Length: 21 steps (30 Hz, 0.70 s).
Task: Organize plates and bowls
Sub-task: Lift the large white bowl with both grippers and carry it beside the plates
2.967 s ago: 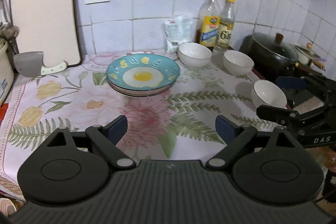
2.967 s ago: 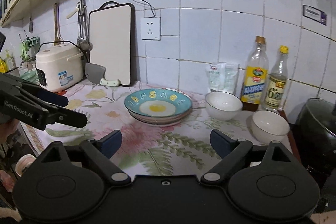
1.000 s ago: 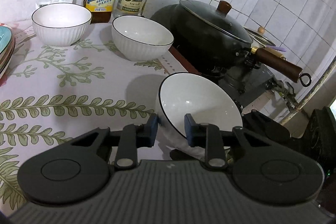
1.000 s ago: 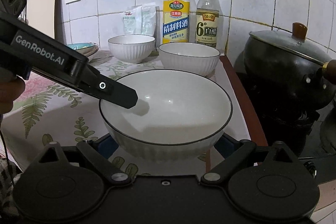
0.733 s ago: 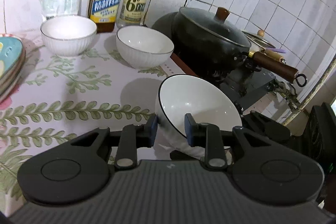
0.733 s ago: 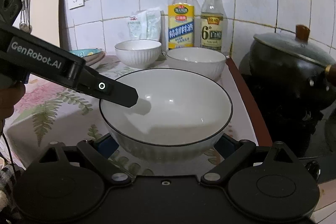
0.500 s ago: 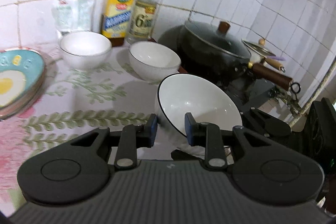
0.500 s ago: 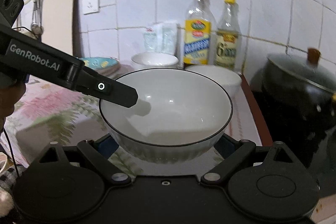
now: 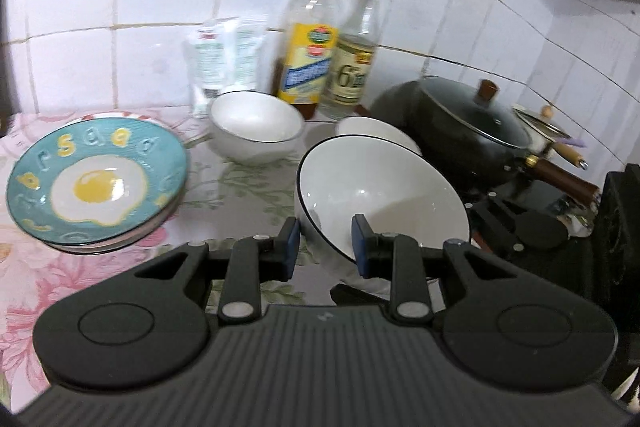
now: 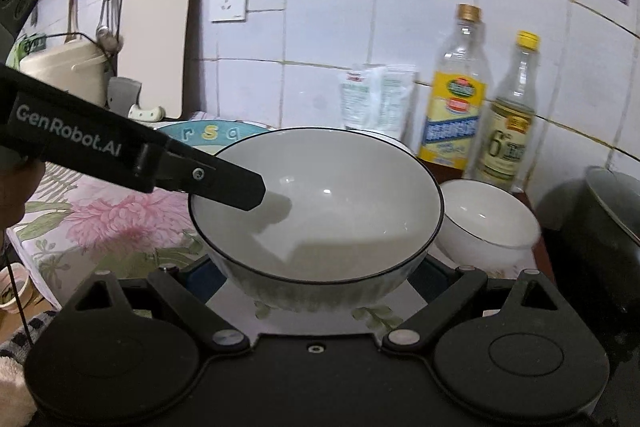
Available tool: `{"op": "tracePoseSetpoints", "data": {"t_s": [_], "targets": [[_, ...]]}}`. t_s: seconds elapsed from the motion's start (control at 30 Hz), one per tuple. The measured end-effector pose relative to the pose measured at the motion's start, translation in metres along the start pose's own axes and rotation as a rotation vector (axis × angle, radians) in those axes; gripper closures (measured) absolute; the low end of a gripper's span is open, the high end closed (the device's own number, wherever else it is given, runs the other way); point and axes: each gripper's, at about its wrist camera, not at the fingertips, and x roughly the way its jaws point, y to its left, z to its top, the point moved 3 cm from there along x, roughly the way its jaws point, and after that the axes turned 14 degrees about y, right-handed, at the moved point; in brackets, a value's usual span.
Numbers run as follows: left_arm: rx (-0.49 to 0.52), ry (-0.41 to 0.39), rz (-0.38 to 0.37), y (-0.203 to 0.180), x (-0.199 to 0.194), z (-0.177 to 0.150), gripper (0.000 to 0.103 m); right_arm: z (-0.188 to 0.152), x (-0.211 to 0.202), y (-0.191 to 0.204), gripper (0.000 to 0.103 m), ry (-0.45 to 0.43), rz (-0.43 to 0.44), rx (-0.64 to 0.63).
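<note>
"GenRobot.AI" on left gripper [image 10: 256, 195]

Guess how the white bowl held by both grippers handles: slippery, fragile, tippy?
The held bowl looks like glazed ceramic with a glossy shine, so probably rigid, slick and chippable. The left gripper pinches only its rim wall, so it may pivot. The right gripper cradles the rounded underside, which likely steadies it.

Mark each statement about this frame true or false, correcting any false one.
1. The left gripper pinches the rim of the white bowl. True.
2. The egg-pattern plate is between the right gripper's fingers. False: the white bowl sits between them.
3. Two more white bowls rest on the floral cloth. True.
4. The dark pot has no lid. False: a knobbed lid covers it.
</note>
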Motion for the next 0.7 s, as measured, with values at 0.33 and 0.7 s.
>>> {"op": "tracePoseSetpoints", "data": {"t_s": [0.33, 0.7], "targets": [[-0.082, 0.017, 0.049, 0.04, 0.025, 0.004, 0.077, 0.017, 0.048, 0.008, 0.006, 0.045, 0.055, -0.023], [-0.104, 0.07, 0.067, 0.059, 0.058, 0.001, 0.077, 0.013, 0.082, 0.004, 0.006, 0.095, 0.085, 0.0]]}}
